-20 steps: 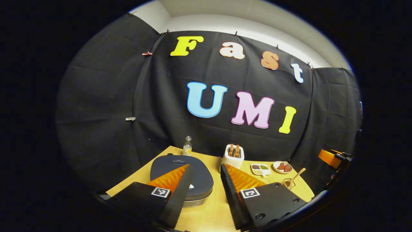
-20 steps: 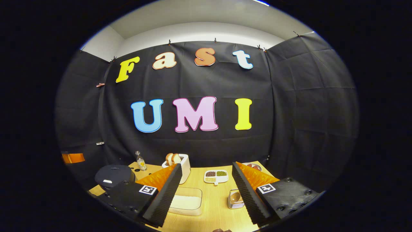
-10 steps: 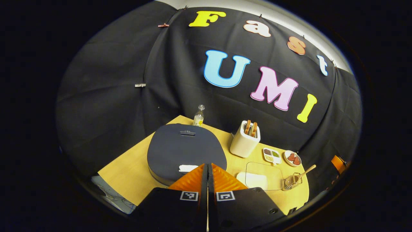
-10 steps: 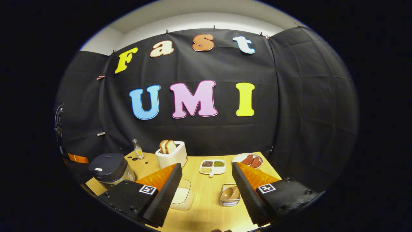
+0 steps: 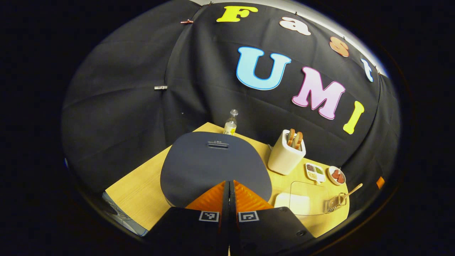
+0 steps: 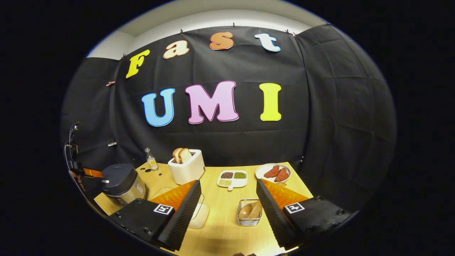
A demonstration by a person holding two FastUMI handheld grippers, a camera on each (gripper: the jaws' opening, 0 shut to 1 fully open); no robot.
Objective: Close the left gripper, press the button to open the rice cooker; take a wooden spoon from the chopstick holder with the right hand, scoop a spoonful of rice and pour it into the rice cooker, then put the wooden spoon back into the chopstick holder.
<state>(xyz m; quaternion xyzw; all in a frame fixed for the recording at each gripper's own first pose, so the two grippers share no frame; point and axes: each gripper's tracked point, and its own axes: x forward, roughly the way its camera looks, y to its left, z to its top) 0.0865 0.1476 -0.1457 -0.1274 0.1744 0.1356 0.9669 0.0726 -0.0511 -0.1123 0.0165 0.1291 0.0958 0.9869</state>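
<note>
Left claw (image 5: 229,188): fingers pressing together, holding nothing, hovering at the cooker (image 5: 213,163) lid's near edge.
Right claw (image 6: 227,199): gaping wide, empty.
Spoon (image 6: 249,210): sitting in the holder (image 6: 249,217) on the worktop (image 6: 227,227), between the right claw's fingers, farther off.

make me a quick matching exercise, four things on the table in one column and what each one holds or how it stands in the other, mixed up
Things:
1. rice cooker
2. toaster
3. wire chopstick holder
4. round plate

States:
a. holds red slices
b. lid down
c. two bread slices standing in its slots
d. wooden spoon resting in it

Pairs: 1-b, 2-c, 3-d, 4-a
</note>
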